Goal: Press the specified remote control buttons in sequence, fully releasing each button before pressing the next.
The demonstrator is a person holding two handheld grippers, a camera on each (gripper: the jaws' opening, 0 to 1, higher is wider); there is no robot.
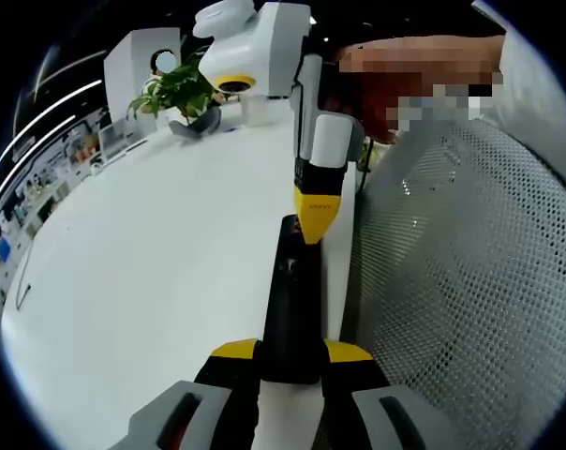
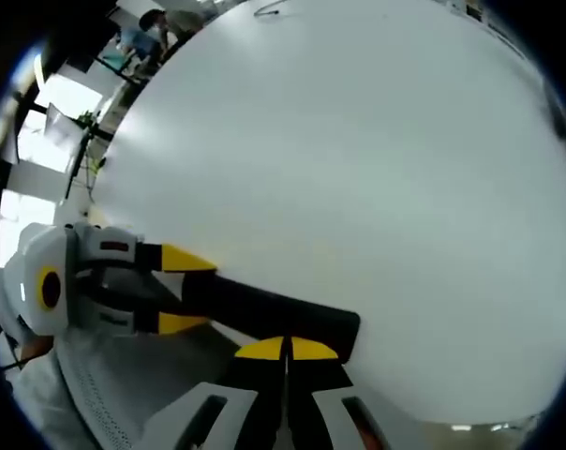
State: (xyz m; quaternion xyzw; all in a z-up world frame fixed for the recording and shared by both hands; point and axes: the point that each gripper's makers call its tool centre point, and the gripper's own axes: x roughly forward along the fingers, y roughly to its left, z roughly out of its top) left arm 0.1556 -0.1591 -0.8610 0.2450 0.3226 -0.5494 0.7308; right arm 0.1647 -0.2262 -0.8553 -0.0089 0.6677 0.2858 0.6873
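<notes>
- Left gripper view: my left gripper [image 1: 290, 361] is clamped on the near end of the black remote control [image 1: 292, 314], one yellow-tipped jaw on each long side, so the remote control is held out lengthwise above the white table [image 1: 152, 272].
- I judge this hold is there to steady the remote control and keep its button face up for pressing.
- Right gripper [image 1: 317, 214] comes in from the far side, its yellow tip resting at the far end of the remote control, over the button area as far as I can tell.
- Right gripper view: my right gripper's [image 2: 286, 350] jaws are together, yellow tips meeting with no gap, nothing held between them; they form a single blunt point, which suits poking one button.
- That point sits on the remote control [image 2: 264, 314] near its end; whether a button is actually depressed I cannot tell.
- Left gripper [image 2: 175, 291] shows at the left, jaws either side of the remote control's other end.
- A potted plant [image 1: 178, 94] stands at the table's far edge, well apart.
</notes>
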